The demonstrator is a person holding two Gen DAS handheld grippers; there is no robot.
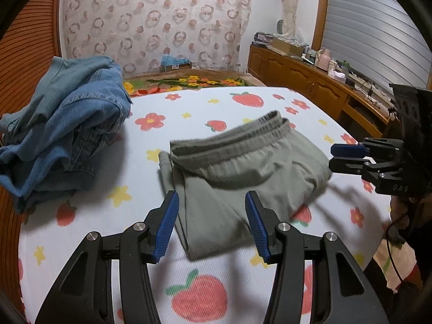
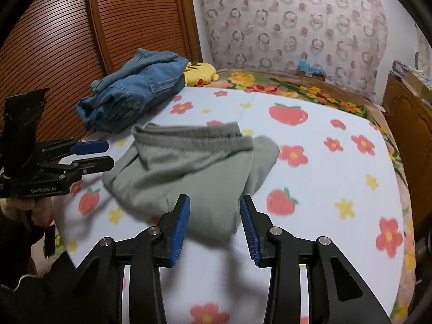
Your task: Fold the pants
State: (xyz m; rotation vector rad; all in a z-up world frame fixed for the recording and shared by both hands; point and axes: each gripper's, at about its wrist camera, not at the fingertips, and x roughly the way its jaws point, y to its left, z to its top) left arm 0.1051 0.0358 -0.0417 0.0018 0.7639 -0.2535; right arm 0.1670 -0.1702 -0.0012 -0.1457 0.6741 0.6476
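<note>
Nearest to my left camera, at the bottom of the frame, the left gripper [image 1: 212, 225] stands with its jaws apart and nothing between the blue pads; the cloth only shows behind the gap.

Going left to right in this view: a pile of denim clothes [image 1: 67, 124] lies in the upper left, on the flowered bed sheet [image 1: 189, 291]. In the middle lie the green pants [image 1: 237, 167], already folded into a thick bundle with the elastic waistband on top. At the right edge the right gripper [image 1: 348, 158] comes in sideways, just beside the bundle and, as far as I see, not touching it.

In the right wrist view the right gripper [image 2: 214, 226] is also parted and empty, and the pants [image 2: 194, 172] lie just ahead of it. At the left edge, the left gripper [image 2: 93, 155] is beside the cloth, and a yellow plush toy [image 2: 201, 74] rests behind the denim.

I judge the folding nearly done. For the remaining step I would take the near edge with both tools at the same moment, catch all layers, lift low, and lay it evenly so the bundle does not open.
</note>
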